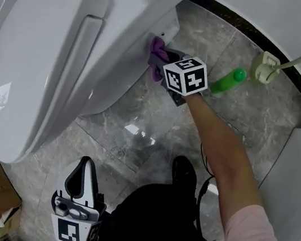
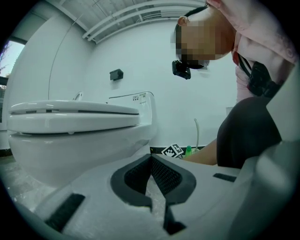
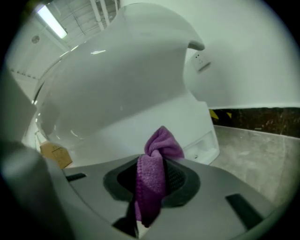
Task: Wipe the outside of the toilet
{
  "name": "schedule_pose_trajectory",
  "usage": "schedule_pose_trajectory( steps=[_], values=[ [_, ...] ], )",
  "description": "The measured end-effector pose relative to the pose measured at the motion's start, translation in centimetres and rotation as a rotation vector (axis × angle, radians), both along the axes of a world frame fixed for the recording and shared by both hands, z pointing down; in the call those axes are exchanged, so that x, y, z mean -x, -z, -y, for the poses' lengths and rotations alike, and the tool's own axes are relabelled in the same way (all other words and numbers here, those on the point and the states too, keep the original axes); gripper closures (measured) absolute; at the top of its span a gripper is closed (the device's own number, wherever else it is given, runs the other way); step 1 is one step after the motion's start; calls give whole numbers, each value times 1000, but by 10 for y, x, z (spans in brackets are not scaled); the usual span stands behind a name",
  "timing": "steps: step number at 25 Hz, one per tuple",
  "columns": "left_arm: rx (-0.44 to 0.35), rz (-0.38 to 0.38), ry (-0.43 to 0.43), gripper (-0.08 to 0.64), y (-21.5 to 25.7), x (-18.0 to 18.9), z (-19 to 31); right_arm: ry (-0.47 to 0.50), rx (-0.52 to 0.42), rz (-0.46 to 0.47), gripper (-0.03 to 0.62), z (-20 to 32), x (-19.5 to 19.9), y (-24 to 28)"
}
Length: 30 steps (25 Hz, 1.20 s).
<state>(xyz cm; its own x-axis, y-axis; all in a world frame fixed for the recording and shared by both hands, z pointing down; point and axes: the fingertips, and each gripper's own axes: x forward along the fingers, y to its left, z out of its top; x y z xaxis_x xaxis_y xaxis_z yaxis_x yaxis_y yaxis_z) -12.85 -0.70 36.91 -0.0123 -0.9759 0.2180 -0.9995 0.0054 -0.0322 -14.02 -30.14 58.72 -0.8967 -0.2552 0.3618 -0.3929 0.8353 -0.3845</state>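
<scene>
Purple cloth (image 3: 152, 174) clamped in right claw (image 3: 153, 185) — touching the toilet (image 1: 61, 73).

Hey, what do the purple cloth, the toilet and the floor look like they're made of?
The purple cloth looks like soft knitted or microfibre fabric, going by its fuzzy texture and folds. The toilet is glossy white, probably glazed ceramic with perhaps a plastic lid; it shows sharp light reflections. The floor looks like polished grey stone or stone-look tile, with veining, joint lines and glints.
</scene>
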Motion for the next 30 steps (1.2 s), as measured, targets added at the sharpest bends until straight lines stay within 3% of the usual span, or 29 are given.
schedule_pose_trajectory(
  steps=[5, 11, 20, 25, 30],
  values=[
    [53, -2, 32, 551, -12, 3, 7, -89, -34, -48, 508, 42, -2, -21],
    [69, 10, 75, 551, -16, 14, 1, -101, -37, -104, 509, 51, 12, -48],
    [104, 29, 133, 551, -21, 23, -5, -82, -15, -90, 508, 50, 24, -59],
    [96, 21, 127, 551, -19, 20, -2, -140, -6, -72, 508, 62, 17, -59],
    [102, 29, 114, 551, -22, 17, -2, -112, 25, -66, 508, 59, 22, -61]
  ],
)
